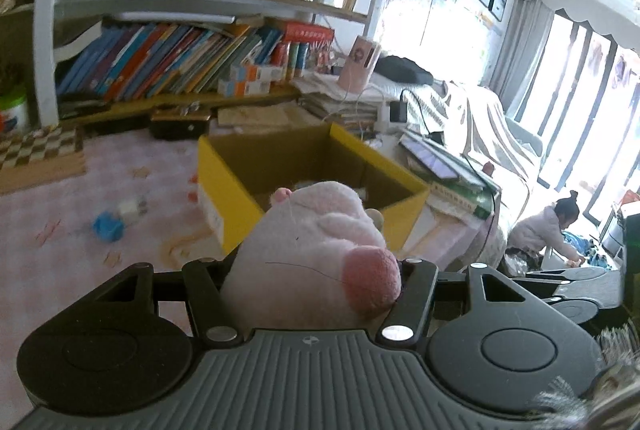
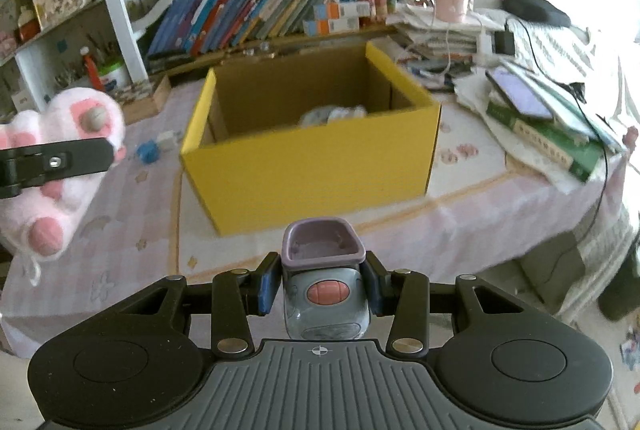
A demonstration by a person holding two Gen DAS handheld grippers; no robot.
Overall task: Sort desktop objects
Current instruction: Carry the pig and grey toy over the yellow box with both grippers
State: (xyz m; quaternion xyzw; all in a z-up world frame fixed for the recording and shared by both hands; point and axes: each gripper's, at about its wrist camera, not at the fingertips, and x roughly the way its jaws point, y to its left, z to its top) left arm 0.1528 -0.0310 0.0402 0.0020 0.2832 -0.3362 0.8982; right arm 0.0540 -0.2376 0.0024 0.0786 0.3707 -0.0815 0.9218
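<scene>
My left gripper [image 1: 310, 270] is shut on a pink plush toy [image 1: 316, 254] and holds it in the air in front of the open yellow cardboard box [image 1: 224, 186]. The same plush [image 2: 64, 146], clamped in a black finger [image 2: 60, 160], shows at the left of the right wrist view. My right gripper [image 2: 322, 286] is shut on a grey toy with a purple cup top and a red button [image 2: 324, 278], held above the desk just short of the box [image 2: 312, 166]. A pale object [image 2: 334, 114] lies inside the box.
A blue block [image 1: 107, 226] and a small white cube [image 1: 132, 208] lie on the pink tablecloth [image 1: 80, 198] left of the box. Bookshelves [image 2: 260, 10] stand behind. Stacked books with a tablet [image 2: 536, 110] and cables lie right of the box. A child [image 1: 552, 226] sits on the floor far right.
</scene>
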